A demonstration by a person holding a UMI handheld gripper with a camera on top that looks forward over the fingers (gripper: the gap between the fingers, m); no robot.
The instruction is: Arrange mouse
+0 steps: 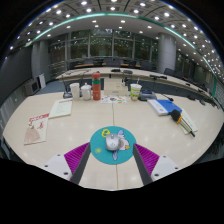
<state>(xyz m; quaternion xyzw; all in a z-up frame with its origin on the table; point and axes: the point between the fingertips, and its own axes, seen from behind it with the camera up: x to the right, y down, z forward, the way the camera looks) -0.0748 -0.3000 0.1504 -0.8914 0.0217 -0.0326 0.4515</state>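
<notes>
A small white and grey mouse [112, 142] lies on a round teal mouse mat [100, 150] on the pale table [120, 115]. My gripper [111, 160] is open, its two fingers with magenta pads [77, 154] spread wide at either side of the mat. The mouse rests on the mat just ahead of and between the fingers, with a clear gap at each side. Nothing is held.
A paper with red print [37, 127] lies at the left. A blue and white box [166, 106] lies at the right. Cups and a red bottle [96, 89] stand at the back with a yellow tub [135, 91]. More desks stand beyond.
</notes>
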